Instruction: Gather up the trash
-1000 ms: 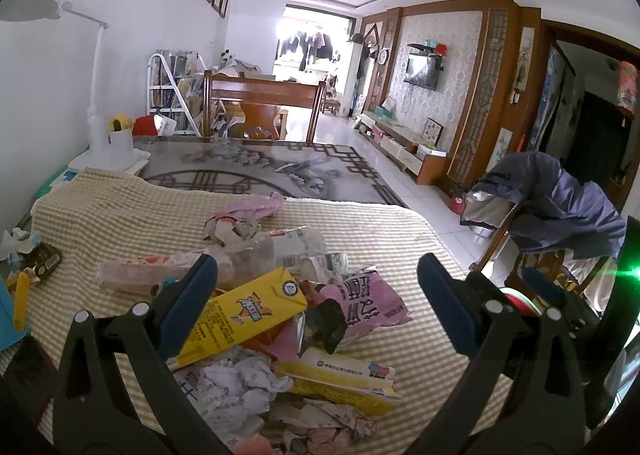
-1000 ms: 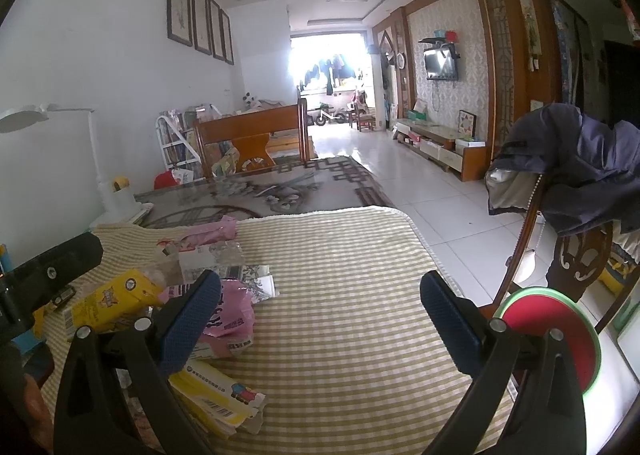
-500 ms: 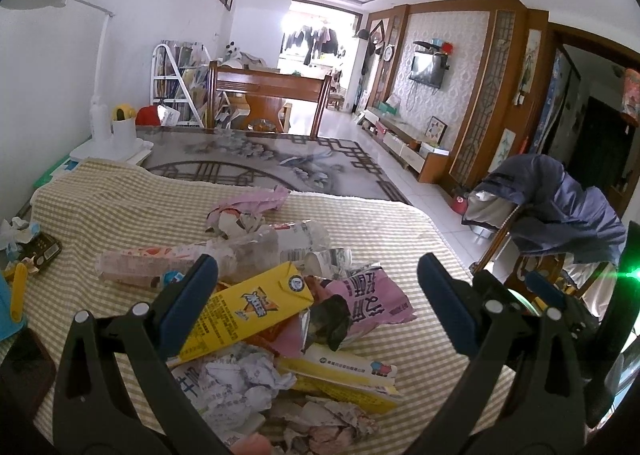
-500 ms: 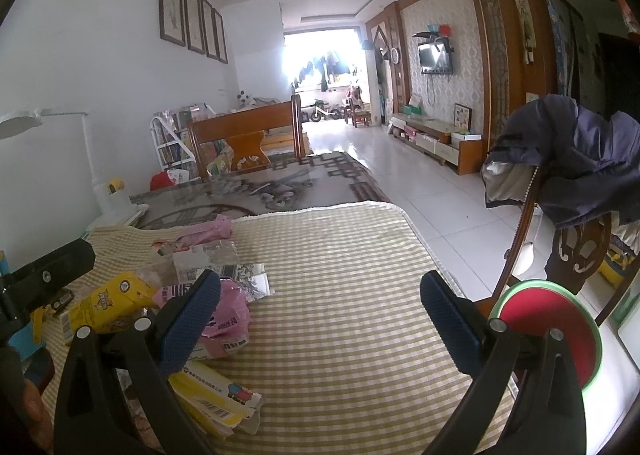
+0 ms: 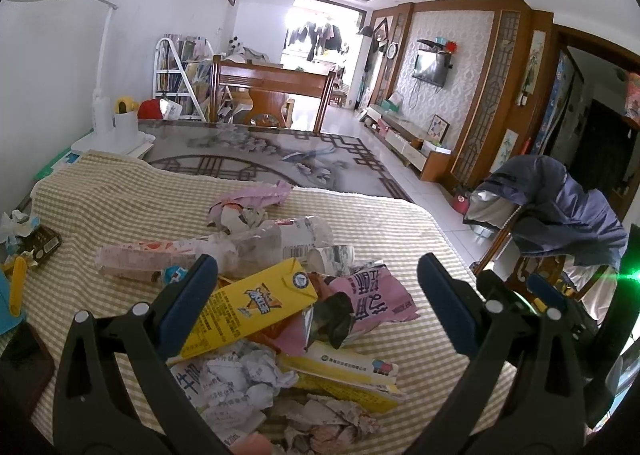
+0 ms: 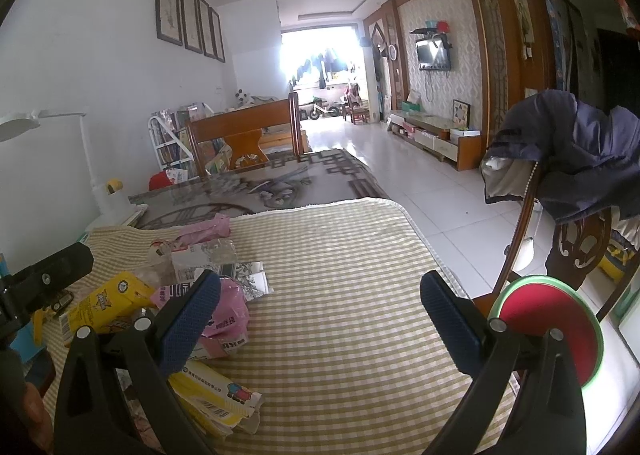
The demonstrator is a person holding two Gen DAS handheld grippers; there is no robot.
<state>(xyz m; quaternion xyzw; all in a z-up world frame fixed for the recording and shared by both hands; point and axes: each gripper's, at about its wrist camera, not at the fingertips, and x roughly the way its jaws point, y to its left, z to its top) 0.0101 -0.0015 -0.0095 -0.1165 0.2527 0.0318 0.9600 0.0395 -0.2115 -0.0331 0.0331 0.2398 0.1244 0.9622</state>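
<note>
In the left wrist view, the left gripper (image 5: 318, 283) has its jaws spread wide and empty above the trash pile (image 5: 280, 307) at lower centre on the checked table (image 5: 100, 207). In the right wrist view, the right gripper (image 6: 320, 299) is equally wide and empty over bare cloth, with the trash at lower left.

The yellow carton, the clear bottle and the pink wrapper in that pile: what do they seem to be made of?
Yellow carton: looks like printed coated paperboard, with flat faces and sharp folded edges. Clear bottle: probably thin plastic, see-through, crumpled, with a printed label. Pink wrapper: likely plastic film, creased and slightly glossy, though coated paper is possible. The left gripper hangs open over them.
</note>
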